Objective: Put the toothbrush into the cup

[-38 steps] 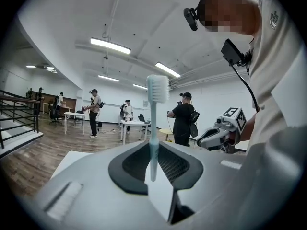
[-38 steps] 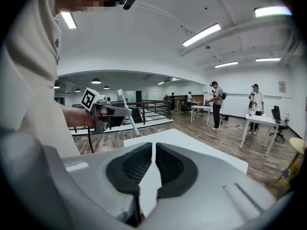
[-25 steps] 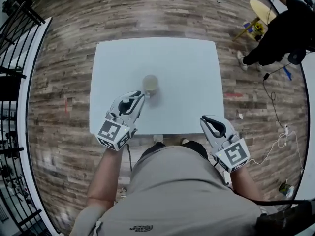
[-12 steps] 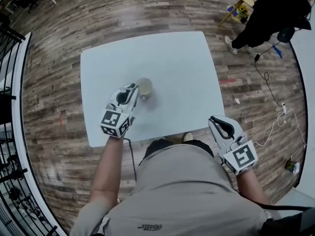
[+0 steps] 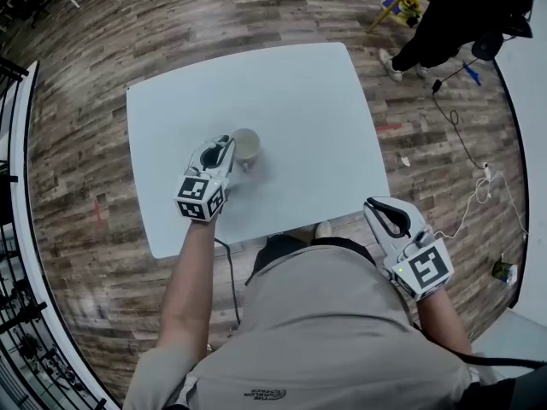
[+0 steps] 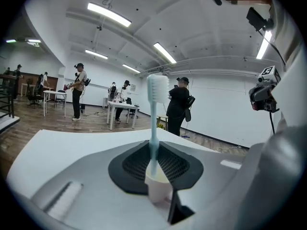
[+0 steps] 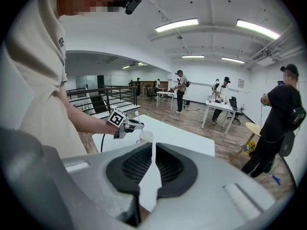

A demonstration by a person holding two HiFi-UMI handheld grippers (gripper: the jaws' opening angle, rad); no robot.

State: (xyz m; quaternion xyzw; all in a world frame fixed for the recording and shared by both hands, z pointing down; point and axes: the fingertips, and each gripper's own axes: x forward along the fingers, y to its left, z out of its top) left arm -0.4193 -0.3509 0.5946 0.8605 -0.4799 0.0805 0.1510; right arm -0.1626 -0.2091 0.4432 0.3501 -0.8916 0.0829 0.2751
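Observation:
A cream cup [image 5: 247, 146] stands near the middle of the white table [image 5: 299, 92]. My left gripper [image 5: 227, 143] is right beside the cup's left side, shut on a pale blue toothbrush [image 6: 154, 119]. The brush stands upright, bristle head on top, and its lower end dips into the mouth of the cup [image 6: 158, 186]. In the right gripper view the cup [image 7: 145, 136], the toothbrush [image 7: 138, 120] and the left gripper [image 7: 125, 125] show far off on the table. My right gripper [image 5: 376, 205] hovers off the table's front right corner, shut with nothing in it.
Wooden floor surrounds the table. A person in black [image 5: 453, 7] stands at the upper right beside a yellow stool [image 5: 400, 0]. Cables [image 5: 479, 186] trail on the floor to the right. A black railing [image 5: 13, 75] runs along the left.
My left gripper has come down with the toothbrush and closed in on the cup. The right gripper has stayed by the table's front edge.

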